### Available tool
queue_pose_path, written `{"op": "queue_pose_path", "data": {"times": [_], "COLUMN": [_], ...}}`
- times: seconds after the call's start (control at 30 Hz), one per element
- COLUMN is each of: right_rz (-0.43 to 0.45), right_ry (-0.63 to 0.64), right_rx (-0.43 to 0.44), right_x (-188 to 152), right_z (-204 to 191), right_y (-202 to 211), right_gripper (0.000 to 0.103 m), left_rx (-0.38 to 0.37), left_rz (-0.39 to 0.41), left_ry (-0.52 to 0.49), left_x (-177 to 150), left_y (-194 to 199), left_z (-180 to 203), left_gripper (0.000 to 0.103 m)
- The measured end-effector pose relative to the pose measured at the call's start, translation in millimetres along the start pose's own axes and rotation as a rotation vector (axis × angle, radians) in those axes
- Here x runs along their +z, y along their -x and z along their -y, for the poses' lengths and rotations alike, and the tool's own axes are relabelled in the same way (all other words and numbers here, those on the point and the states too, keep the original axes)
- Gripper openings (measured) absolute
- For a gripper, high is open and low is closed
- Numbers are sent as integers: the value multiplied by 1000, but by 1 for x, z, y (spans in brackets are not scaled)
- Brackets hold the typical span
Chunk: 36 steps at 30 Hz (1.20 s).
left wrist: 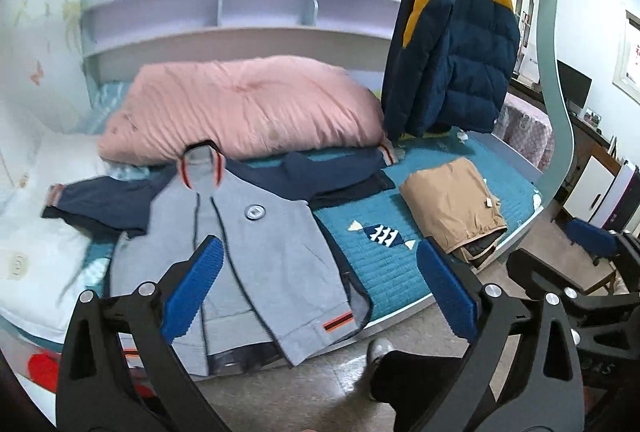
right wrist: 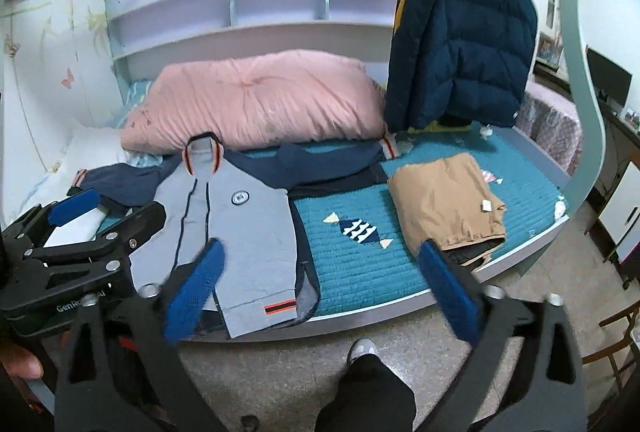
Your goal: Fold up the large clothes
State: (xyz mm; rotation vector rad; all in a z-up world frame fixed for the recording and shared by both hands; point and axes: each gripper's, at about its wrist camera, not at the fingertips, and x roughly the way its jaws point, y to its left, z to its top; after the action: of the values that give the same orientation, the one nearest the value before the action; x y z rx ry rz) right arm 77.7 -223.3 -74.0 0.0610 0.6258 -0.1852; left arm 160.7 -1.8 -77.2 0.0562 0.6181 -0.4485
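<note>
A grey jacket with navy sleeves (left wrist: 256, 232) lies spread face up on the bed, sleeves out to both sides, hem hanging over the front edge. It also shows in the right wrist view (right wrist: 248, 228). My left gripper (left wrist: 320, 288) is open and empty, held above the jacket's hem. My right gripper (right wrist: 324, 288) is open and empty above the bed's front edge, right of the jacket. The left gripper also shows at the left of the right wrist view (right wrist: 108, 207), open over the jacket's left side.
A folded tan garment (left wrist: 452, 203) lies on the teal quilted bedspread (left wrist: 376, 264) to the right. A pink duvet (left wrist: 244, 103) lies behind the jacket. A navy and yellow puffer jacket (left wrist: 456, 43) hangs at the right. White bedding (left wrist: 36, 232) is at the left. My leg and shoe (right wrist: 360, 352) stand on the floor.
</note>
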Motion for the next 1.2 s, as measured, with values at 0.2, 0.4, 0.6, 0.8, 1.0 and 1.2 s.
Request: {"op": "queue_pose_path", "data": {"times": [0.2, 0.4, 0.6, 0.8, 1.0, 1.2], "right_rz": [73, 135, 185, 211, 224, 230], "right_ry": [2, 9, 21, 34, 41, 42], "right_rx": [-11, -4, 14, 27, 33, 30], "right_x": [-6, -8, -5, -5, -5, -8], "right_z": [-15, -26, -34, -42, -45, -50], "right_y": [48, 84, 106, 118, 125, 129], "right_gripper": [95, 95, 95, 95, 95, 95], "left_rx": [30, 93, 138, 162, 173, 189], "left_rz": [67, 145, 221, 250, 268, 282], "left_ry": [-20, -36, -36, -23, -19, -23], "left_x": [-3, -3, -5, -9, -11, -12], "left_y": [59, 108, 144, 164, 175, 180], "left_z": [-1, -2, -7, -11, -12, -12], "left_gripper": [98, 98, 98, 98, 98, 98]}}
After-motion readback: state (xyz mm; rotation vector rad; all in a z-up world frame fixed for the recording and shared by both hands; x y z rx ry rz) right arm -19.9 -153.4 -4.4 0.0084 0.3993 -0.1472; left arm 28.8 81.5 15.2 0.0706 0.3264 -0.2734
